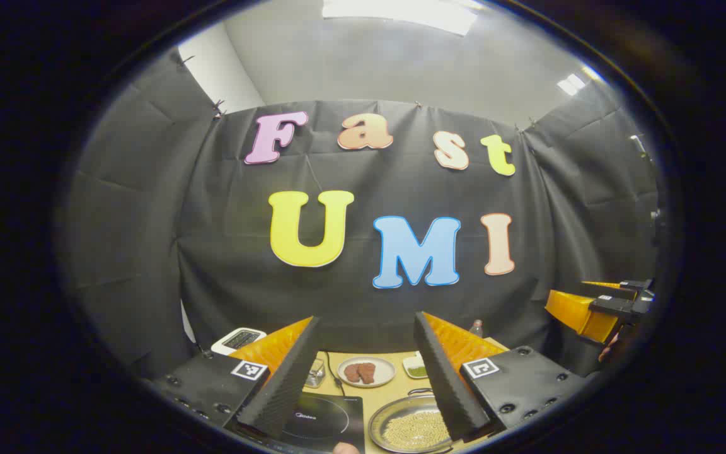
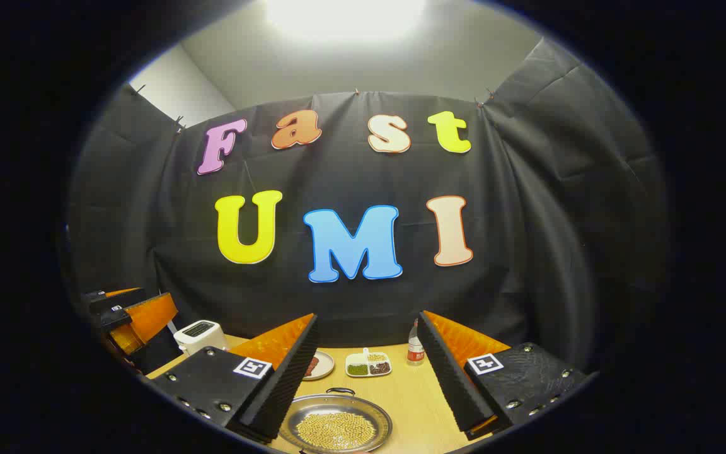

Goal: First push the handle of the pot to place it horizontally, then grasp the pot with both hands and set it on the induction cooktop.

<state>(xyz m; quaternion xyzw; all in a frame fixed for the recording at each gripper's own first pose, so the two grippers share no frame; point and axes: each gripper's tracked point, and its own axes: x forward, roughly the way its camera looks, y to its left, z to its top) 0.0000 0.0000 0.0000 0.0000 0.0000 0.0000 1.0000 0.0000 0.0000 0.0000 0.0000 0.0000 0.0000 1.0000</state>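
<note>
Pot [image 2: 336, 424] of pale, probably bean-like grains on the desk [image 2: 410, 394], just right of the induction cooktop [image 1: 322, 421]; left gripper [image 1: 363, 372] and right gripper [image 2: 363, 372] both released, raised above, touching nothing.

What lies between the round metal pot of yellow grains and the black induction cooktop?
In the left gripper view, a bare strip of wooden table separates the pot from the cooktop; nothing sits between them.
</note>
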